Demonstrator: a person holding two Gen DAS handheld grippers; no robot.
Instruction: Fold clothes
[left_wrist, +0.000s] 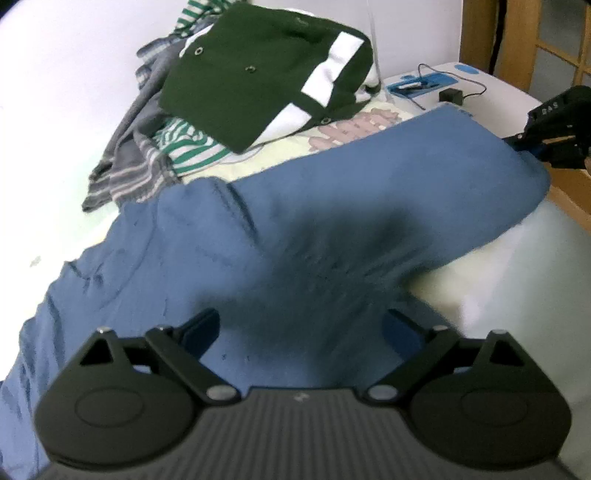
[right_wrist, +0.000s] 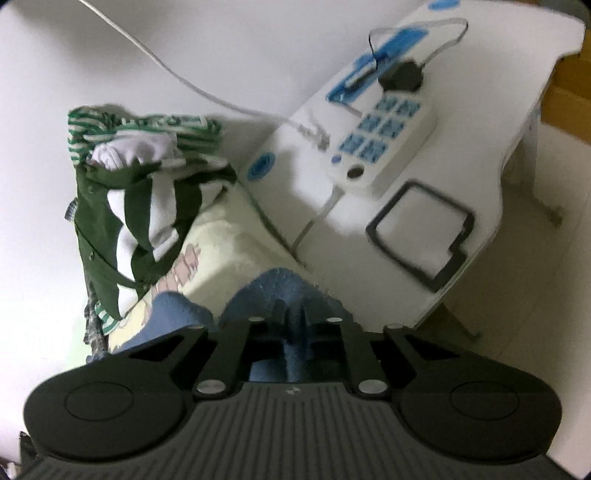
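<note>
A blue garment (left_wrist: 295, 221) lies stretched across the bed. My left gripper (left_wrist: 303, 317) sits low over its near part; its fingers are spread and their tips are hidden by the cloth, so I cannot see if they pinch it. My right gripper (right_wrist: 293, 317) is shut on the far corner of the blue garment (right_wrist: 273, 291); it also shows at the right edge of the left wrist view (left_wrist: 554, 129).
A pile of clothes lies behind: a dark green and white cardigan (left_wrist: 258, 81), a green striped top (left_wrist: 188, 144) and a grey striped piece (left_wrist: 133, 166). A white washing machine (right_wrist: 424, 184) with a blue panel and cables stands beside the bed. A wooden frame (left_wrist: 517, 40) is at the right.
</note>
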